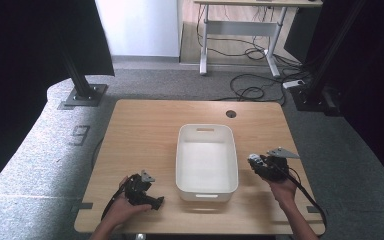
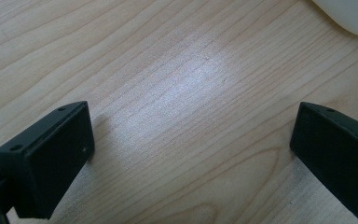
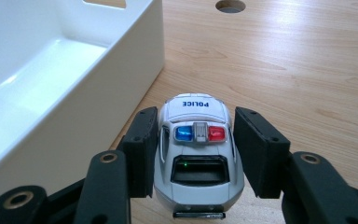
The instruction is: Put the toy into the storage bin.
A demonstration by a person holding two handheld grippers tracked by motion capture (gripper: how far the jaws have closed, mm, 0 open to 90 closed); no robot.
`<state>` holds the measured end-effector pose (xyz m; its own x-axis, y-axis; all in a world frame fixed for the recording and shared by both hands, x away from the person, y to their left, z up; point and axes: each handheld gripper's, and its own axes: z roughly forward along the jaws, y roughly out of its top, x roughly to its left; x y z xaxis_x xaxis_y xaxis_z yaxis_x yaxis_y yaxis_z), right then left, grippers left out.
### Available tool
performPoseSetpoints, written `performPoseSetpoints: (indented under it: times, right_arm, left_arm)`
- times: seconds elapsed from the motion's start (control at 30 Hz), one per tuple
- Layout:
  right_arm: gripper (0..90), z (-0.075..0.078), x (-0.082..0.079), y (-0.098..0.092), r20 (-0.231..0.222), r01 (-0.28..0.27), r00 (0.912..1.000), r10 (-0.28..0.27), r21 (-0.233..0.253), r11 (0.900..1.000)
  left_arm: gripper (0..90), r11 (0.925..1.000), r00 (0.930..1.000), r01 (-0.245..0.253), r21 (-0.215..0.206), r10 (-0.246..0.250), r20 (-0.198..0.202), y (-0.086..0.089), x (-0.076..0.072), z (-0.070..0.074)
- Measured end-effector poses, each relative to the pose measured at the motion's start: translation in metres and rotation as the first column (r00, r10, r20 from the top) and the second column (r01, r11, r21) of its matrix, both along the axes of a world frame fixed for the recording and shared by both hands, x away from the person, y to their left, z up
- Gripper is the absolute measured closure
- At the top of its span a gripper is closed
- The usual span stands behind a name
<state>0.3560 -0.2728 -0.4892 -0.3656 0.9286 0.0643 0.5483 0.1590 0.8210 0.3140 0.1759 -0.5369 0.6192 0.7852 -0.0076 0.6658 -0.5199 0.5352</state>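
A white and silver toy police car (image 3: 193, 112) with a blue and red light bar sits between the jaws of my right gripper (image 3: 193, 140), which are shut on its sides. This gripper (image 1: 255, 162) is just right of the white bin (image 1: 206, 129), near the bin's right wall (image 3: 135, 60). The bin's inside is bare. My left gripper (image 1: 156, 202) rests low over the wooden table (image 1: 145, 130) near the front left. Its jaws stand wide apart around bare wood (image 2: 193, 140), and a corner of the bin (image 2: 354, 14) shows beyond them.
A round cable hole (image 1: 231, 114) is in the table's far edge, behind the bin. Black stands and floor cables (image 1: 250, 92) lie beyond the table. A person's hands hold both grippers at the table's near edge.
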Motion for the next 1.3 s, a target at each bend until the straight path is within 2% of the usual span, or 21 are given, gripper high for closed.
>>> performPoseSetpoints:
  times: [0.93, 1.3]
  right_arm:
    - [51.0, 0.022, -0.004, 0.001, 0.047, -0.014, 0.9988, 0.013, 0.034, 0.999]
    - [51.0, 0.031, -0.006, 0.010, 0.068, -0.038, 0.9970, 0.036, 0.034, 0.999]
  left_arm:
    - [0.0, 1.0000, 1.0000, -0.001, 0.000, 0.001, 0.000, 0.000, 0.000, 0.000]
    - [0.0, 1.0000, 1.0000, -0.002, 0.000, 0.002, -0.001, 0.000, 0.000, 0.000]
